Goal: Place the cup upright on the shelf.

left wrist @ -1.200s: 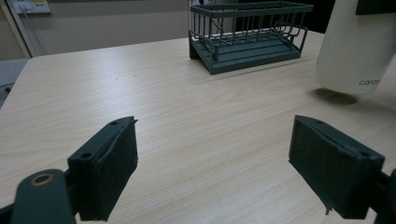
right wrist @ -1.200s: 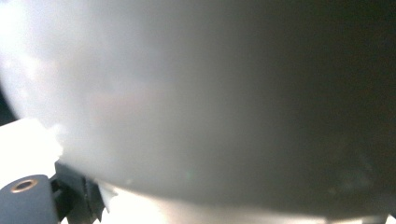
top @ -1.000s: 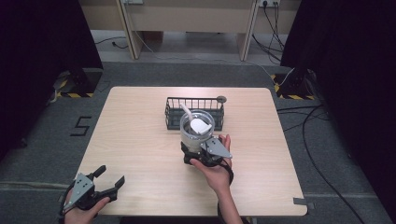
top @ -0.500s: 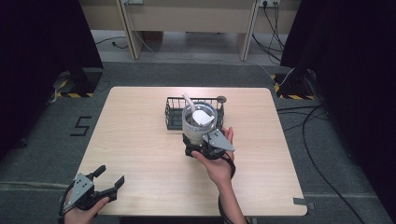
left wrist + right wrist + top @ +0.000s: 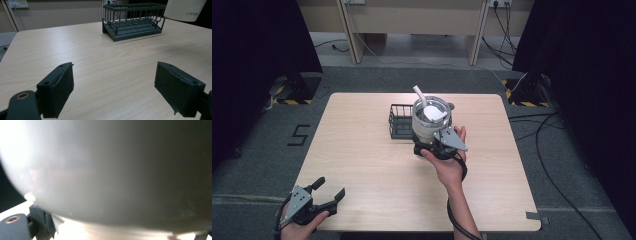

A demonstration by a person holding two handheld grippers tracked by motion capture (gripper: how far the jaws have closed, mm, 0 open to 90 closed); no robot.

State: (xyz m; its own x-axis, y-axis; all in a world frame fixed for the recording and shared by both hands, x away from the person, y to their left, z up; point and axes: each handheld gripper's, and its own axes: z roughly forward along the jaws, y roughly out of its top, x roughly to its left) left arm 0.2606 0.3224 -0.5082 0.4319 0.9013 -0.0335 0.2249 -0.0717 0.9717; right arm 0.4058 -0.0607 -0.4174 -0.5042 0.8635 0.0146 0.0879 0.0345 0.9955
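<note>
A white tumbler with a clear lid and a white straw is held up in the air at the basket's right end, my right gripper shut on its lower part. In the right gripper view the tumbler's pale wall sits very close to the camera. The dark wire basket stands at the table's middle back and looks empty. My left gripper hovers at the table's near left corner, open with nothing between its jaws. The left gripper view shows the basket ahead and the tumbler's base at top right.
The light wooden table has bare surface between the left gripper and the basket. A small round dark object lies behind the basket's right end. A cable trails from the right gripper down the forearm.
My right gripper has lifted the tumbler and carried it away from me toward the basket. The left gripper has stayed in place.
</note>
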